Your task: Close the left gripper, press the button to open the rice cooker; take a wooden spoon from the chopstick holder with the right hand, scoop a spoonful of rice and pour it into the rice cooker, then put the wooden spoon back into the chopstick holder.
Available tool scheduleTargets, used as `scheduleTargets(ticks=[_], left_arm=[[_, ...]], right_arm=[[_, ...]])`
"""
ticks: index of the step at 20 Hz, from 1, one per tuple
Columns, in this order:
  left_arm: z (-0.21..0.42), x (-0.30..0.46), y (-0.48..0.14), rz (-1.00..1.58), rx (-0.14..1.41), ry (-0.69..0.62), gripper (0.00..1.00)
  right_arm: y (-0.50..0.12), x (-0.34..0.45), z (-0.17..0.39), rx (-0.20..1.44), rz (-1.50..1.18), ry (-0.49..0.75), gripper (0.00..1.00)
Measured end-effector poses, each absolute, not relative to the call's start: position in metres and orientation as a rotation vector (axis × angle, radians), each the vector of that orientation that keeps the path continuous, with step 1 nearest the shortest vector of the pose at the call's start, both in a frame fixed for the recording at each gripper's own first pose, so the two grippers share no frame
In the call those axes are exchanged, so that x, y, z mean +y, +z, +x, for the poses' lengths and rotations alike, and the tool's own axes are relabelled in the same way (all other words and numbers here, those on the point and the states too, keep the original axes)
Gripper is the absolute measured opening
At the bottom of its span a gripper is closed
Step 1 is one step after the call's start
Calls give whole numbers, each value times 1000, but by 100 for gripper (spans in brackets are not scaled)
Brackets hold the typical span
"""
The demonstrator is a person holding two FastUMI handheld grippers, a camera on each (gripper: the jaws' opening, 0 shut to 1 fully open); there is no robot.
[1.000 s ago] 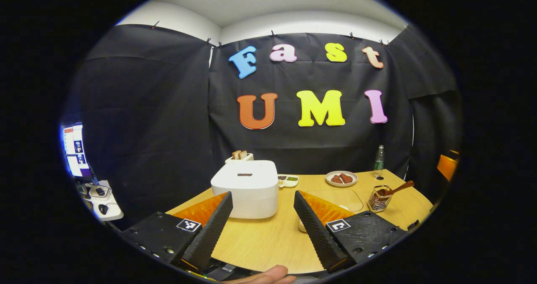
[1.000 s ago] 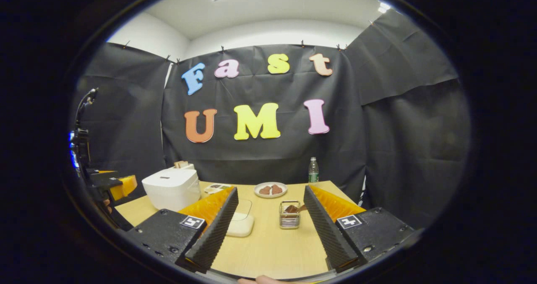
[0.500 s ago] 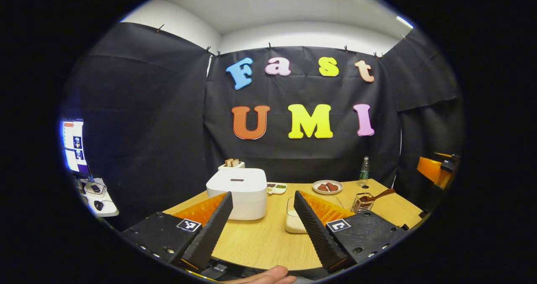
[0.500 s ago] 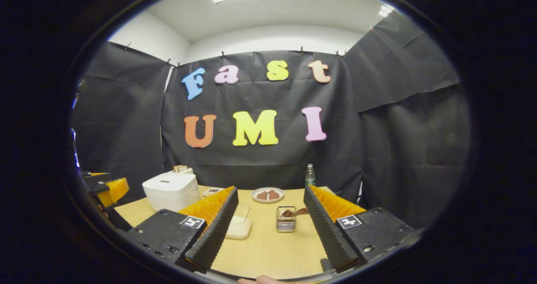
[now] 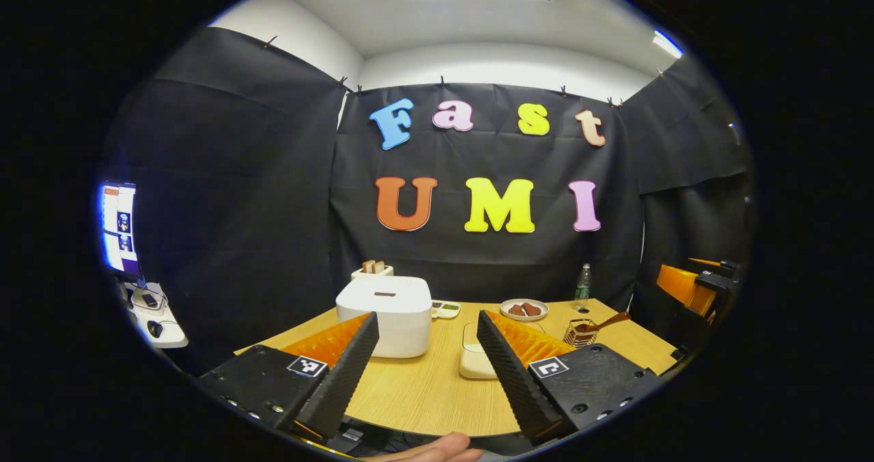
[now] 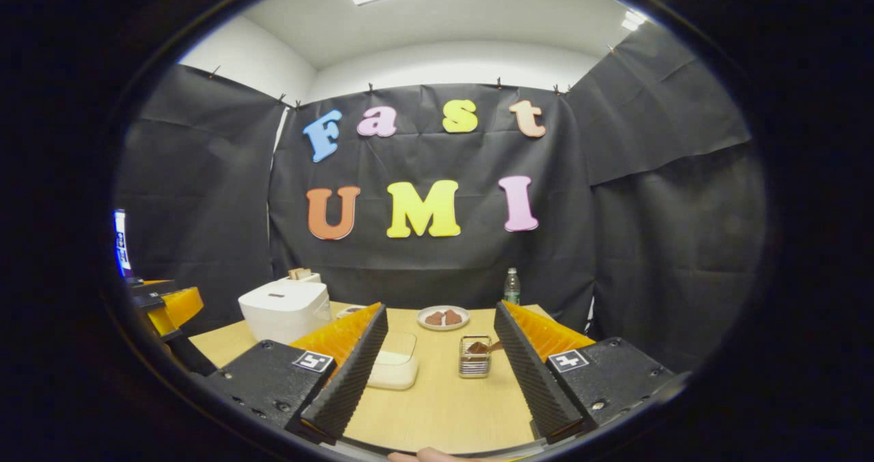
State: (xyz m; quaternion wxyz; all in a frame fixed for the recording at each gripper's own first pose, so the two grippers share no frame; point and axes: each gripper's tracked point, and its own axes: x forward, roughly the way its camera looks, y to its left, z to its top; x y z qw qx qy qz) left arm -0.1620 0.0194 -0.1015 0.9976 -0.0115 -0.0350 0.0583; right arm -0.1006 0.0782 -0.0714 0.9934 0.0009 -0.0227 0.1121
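overall: one rice cooker [image 5: 386, 314], one wooden spoon [image 5: 604, 323], two tools.

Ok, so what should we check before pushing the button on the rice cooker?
1. Rice cooker lid shut, waiting to be opened: ok.
2. Left gripper jaws closed for pressing: not ok, they stand wide apart.
3. Left gripper near the cooker: not ok, it hangs back at the table edge.
4. Wooden spoon sitting in the chopstick holder: ok.
5. Right gripper empty and open: ok.
6. Where the button is: cannot tell.
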Motion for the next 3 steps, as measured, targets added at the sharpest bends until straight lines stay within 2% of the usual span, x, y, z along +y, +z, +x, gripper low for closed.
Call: scheduleTargets(ticks=[1,3], left_arm=[[-163,18,-101,-21,-73,115,92],[-162,16,-100,-17,-76,108,92]], right_arm=[[-71,79,-101,-44,0,227,96],[-70,77,-102,-47,-5,226,96]])
